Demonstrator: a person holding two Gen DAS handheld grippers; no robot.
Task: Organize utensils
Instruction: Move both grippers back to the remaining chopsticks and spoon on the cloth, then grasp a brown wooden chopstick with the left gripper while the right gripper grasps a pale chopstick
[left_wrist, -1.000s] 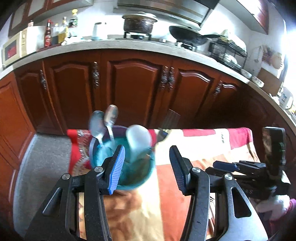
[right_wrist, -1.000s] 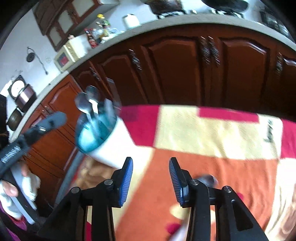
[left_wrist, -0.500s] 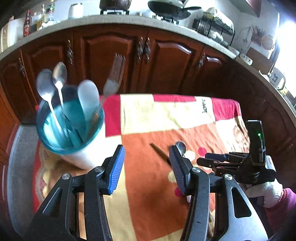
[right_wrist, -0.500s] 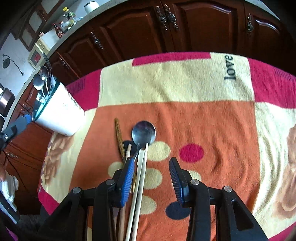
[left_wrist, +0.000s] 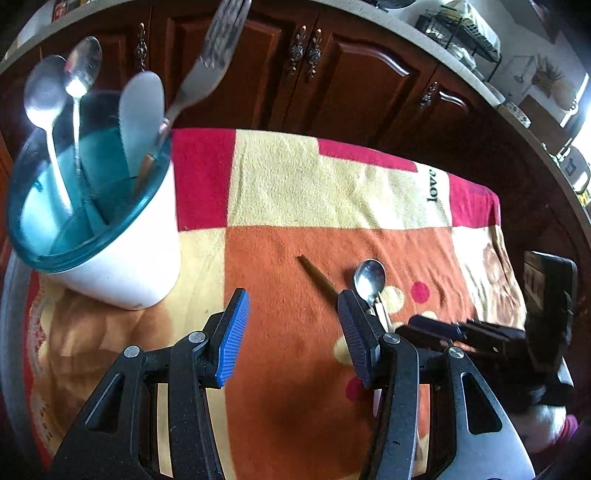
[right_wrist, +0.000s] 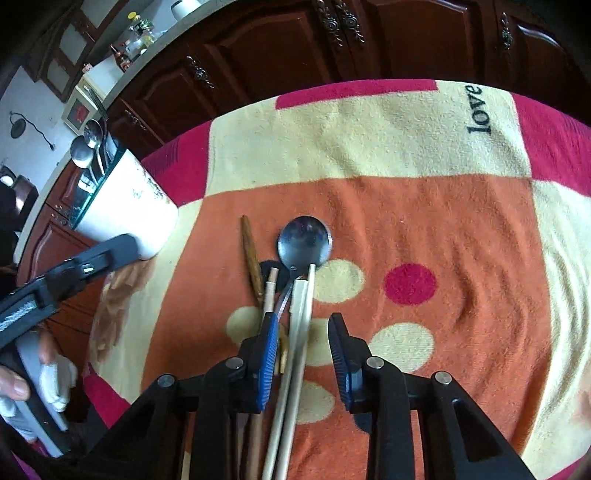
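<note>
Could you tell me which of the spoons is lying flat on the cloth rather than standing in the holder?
It is the metal spoon on the orange patch, beside the chopsticks, ahead of the right gripper. The other spoons stand upright in the teal-rimmed white holder.

Legible text: one word only, "love", in black lowercase serif letters. Printed on cloth (left_wrist: 332, 192) covering table, on cream patch next to magenta patch at far right corner. Seen in left wrist view at (left_wrist: 431, 185), letters turned sideways, reading bottom to top. Same word in right wrist view at (right_wrist: 477, 109), likewise turned sideways. Bottles (right_wrist: 135, 40) on far counter: labels too small to read. Small marks on white holder (right_wrist: 125, 199) wall: blurred, not readable. No other text, numbers or brands made out.
</note>
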